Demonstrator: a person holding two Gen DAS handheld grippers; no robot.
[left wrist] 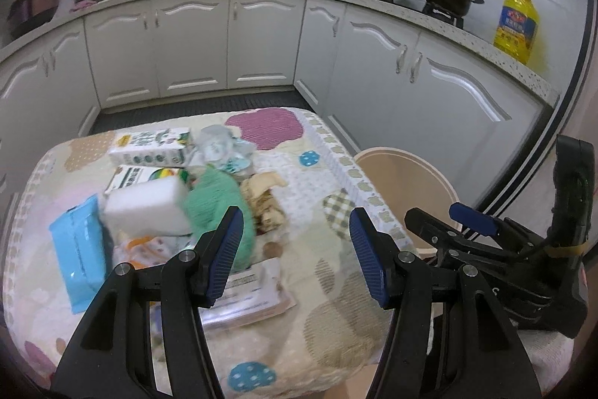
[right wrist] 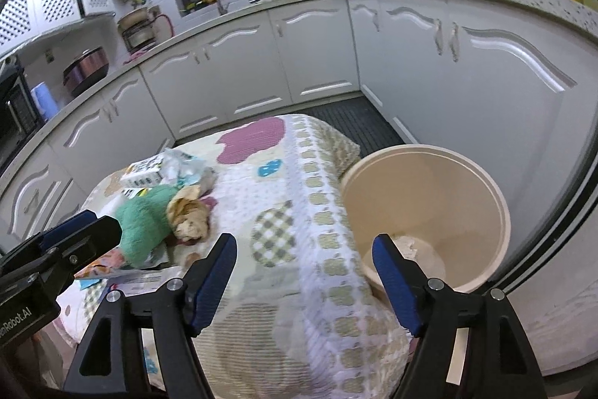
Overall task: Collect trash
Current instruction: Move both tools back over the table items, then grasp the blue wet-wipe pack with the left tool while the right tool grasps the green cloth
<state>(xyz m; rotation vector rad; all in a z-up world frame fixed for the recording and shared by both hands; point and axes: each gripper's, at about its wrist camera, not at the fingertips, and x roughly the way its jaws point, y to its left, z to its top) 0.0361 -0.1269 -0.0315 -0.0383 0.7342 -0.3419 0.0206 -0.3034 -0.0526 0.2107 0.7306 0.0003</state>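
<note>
Small counter (left wrist: 329, 287) draped in a patchwork cloth, set in a kitchen with white cabinets (left wrist: 194, 43) all round. Trash heaped on the cloth's left half: two cartons (left wrist: 149, 146), white foam block (left wrist: 147, 208), blue wipes pack (left wrist: 80, 249), green cloth (left wrist: 216, 200), crumpled brown paper (left wrist: 263, 197). Beige bin (right wrist: 426, 208) just beside the counter's right edge, white scrap at its bottom. Left claw (left wrist: 295, 249) parted, empty. Right claw (right wrist: 304, 281) wide, empty, above that edge.
</note>
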